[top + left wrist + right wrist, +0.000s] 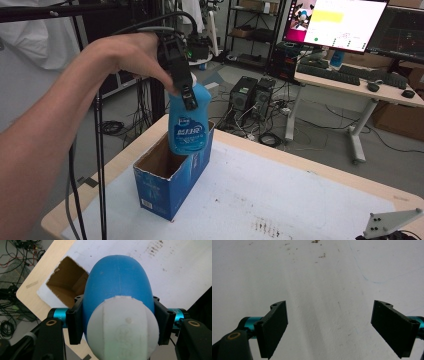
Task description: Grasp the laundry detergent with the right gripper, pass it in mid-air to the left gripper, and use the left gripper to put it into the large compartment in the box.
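At the left of the high view, the person's left hand [127, 52] carries the left gripper [186, 95], whose jaws are clamped on the upper body of a blue detergent bottle [187, 125], one jaw on each side just below its white cap [123, 328]. The bottle hangs upright, cap up and base down, which suits lowering it or lifting it straight through a narrow opening. Its lower part sits at the far end of the open blue cardboard box [170, 187], level with the rim there; whether the base is inside the box or just above it I cannot tell.

The box stands on the white mat [280, 195] near the table's left edge, top flaps gone or folded away, brown inside. In the left gripper view, the part of its interior [66, 282] that shows past the bottle looks bare.

Farther right the mat is bare but for some dark specks. At the lower right corner of the high view the grey plate of the right gripper [390, 222] peeks in. In the right gripper view its jaws [329, 325] stand wide apart over the mat with nothing between them, waiting idle, probably kept clear of the box.
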{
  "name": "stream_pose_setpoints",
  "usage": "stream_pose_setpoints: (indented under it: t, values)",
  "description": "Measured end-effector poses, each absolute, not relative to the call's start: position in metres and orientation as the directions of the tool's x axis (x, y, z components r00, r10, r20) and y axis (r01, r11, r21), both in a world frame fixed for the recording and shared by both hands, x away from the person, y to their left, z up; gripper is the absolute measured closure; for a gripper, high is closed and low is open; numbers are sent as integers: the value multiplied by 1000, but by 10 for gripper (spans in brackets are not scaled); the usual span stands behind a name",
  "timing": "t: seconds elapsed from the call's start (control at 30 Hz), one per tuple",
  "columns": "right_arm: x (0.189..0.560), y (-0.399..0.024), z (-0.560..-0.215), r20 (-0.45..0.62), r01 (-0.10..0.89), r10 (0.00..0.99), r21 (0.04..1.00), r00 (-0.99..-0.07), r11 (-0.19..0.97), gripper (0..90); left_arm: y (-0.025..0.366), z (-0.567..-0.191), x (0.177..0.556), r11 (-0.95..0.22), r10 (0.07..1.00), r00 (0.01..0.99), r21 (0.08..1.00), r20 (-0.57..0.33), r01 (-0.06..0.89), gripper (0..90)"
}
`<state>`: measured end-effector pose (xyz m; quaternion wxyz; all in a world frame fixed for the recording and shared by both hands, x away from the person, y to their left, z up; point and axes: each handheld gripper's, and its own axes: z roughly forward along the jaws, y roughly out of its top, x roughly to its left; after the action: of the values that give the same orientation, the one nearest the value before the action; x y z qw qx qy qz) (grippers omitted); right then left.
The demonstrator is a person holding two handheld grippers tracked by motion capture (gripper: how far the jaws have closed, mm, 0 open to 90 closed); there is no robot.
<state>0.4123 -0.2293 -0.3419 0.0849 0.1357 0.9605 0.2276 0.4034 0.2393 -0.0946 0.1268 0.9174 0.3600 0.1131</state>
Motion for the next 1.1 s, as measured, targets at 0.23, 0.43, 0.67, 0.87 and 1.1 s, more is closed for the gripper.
stream_pose_setpoints:
  t: [0.23, 0.43, 0.67, 0.87, 1.1]
  values:
    - [413, -228, -344, -105, 223, 301, 454, -948, 862, 132, 253, -99, 403, -683, 724, 675, 280, 143, 674, 383]
    - [412, -228, -344, -104, 227, 304, 453, -947, 862, 132, 260, -103, 404, -671, 738, 659, 267, 147, 692, 383]
    - [411, -229, -346, -105, 233, 309, 447, -945, 864, 132, 263, -115, 406, -671, 738, 661, 257, 137, 696, 383]
    - [409, -229, -348, -107, 230, 306, 444, -946, 866, 132, 264, -134, 411, -687, 723, 679, 231, 127, 689, 383]
    - [408, -232, -352, -108, 236, 311, 437, -944, 868, 132, 265, -164, 416, -724, 685, 721, 210, 104, 657, 383]
